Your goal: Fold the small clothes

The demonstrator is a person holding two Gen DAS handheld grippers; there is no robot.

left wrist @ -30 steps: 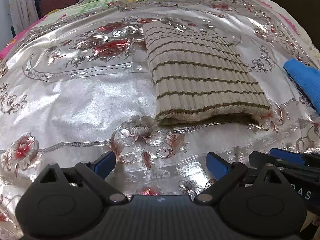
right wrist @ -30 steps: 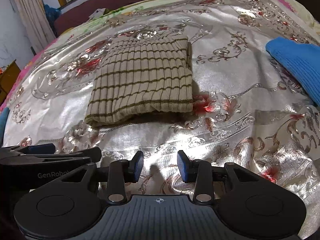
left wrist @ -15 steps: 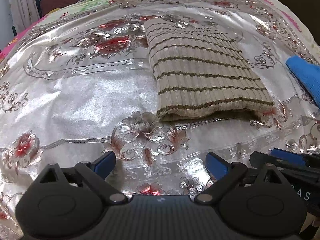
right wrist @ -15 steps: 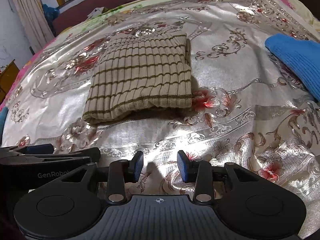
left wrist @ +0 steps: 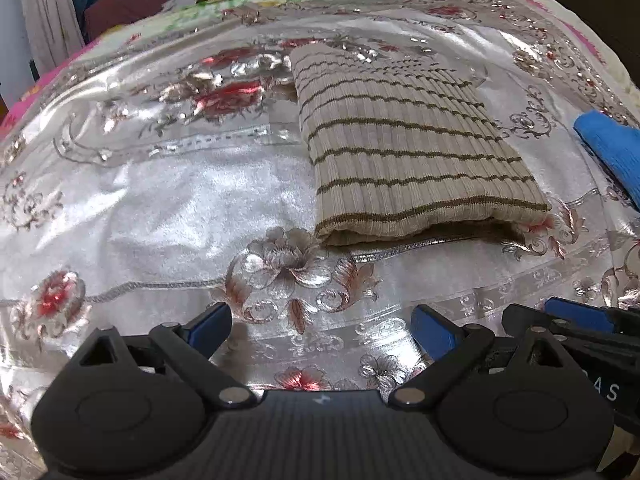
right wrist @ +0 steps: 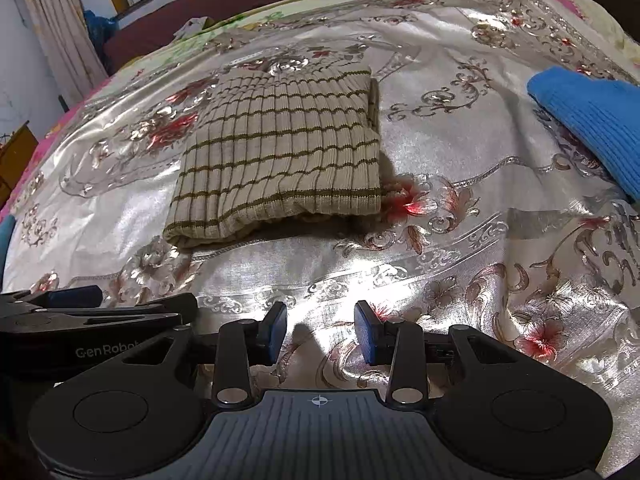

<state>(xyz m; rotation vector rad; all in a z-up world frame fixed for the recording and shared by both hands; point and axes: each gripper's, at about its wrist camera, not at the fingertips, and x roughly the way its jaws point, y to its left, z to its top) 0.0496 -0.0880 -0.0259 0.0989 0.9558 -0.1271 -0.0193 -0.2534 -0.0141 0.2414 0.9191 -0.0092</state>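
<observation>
A beige ribbed garment with thin brown stripes (left wrist: pixel 404 152) lies folded into a rectangle on the silver floral bedspread (left wrist: pixel 180 200); it also shows in the right wrist view (right wrist: pixel 284 152). My left gripper (left wrist: pixel 322 326) is open wide and empty, hovering above the spread short of the garment's near edge. My right gripper (right wrist: pixel 320 330) is open and empty, also short of the garment. A blue knitted garment (right wrist: pixel 592 124) lies folded at the right, also in the left wrist view (left wrist: pixel 612 152).
The right gripper's body (left wrist: pixel 580 320) shows at the right edge of the left wrist view; the left gripper's body (right wrist: pixel 80 320) shows at the left of the right wrist view. A dark red headboard (right wrist: pixel 208 4), a curtain (right wrist: pixel 60 32) and a window stand beyond the bed.
Both grippers have drifted slightly back from the folded striped garment. Their jaws have not changed and the garment lies as before.
</observation>
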